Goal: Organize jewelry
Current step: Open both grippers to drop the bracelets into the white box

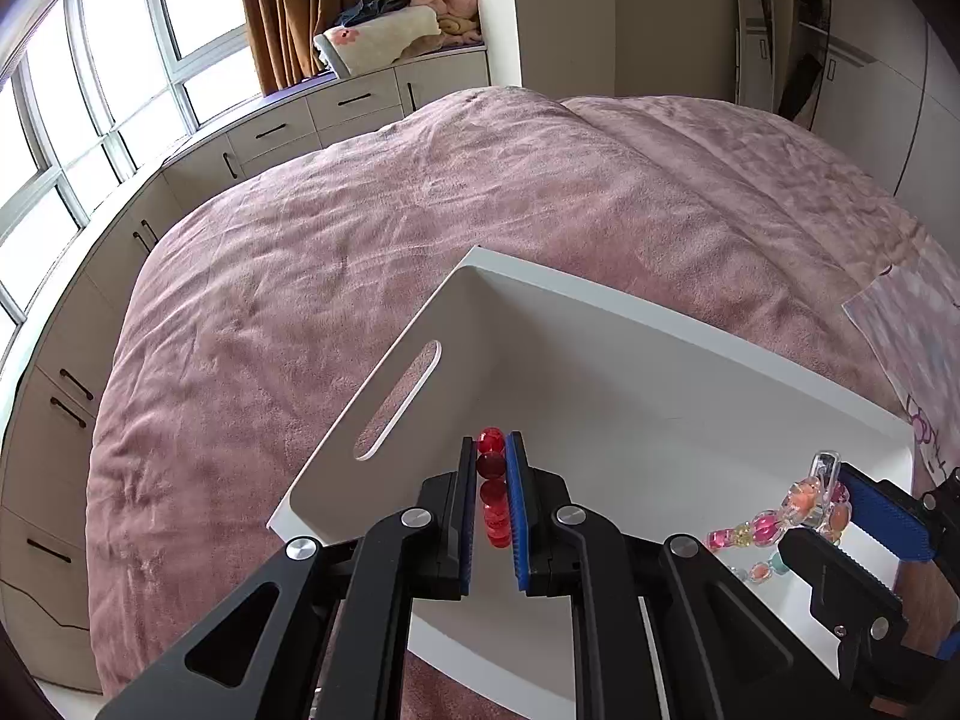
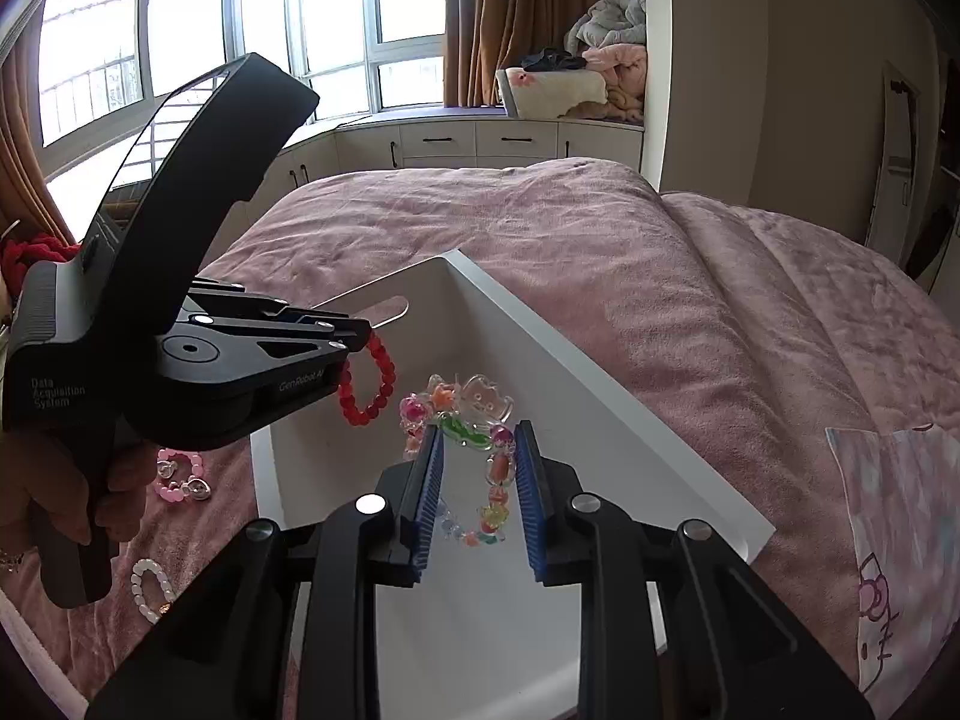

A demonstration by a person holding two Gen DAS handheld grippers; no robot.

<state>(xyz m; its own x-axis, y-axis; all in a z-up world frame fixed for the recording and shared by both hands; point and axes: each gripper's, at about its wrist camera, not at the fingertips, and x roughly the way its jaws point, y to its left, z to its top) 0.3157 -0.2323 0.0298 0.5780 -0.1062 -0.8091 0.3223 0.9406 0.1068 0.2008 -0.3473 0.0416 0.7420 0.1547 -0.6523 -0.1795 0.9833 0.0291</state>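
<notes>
Left claw (image 1: 492, 450) gripping red bracelet (image 1: 492, 492), pink bracelet (image 2: 180, 477) only in right view

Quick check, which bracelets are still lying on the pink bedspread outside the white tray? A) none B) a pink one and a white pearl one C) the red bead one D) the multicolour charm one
B: in the right wrist view the pink bracelet and the white pearl bracelet lie on the bedspread left of the white tray; the red bead bracelet hangs from the left claw and the charm bracelet sits in the right claw.
</notes>
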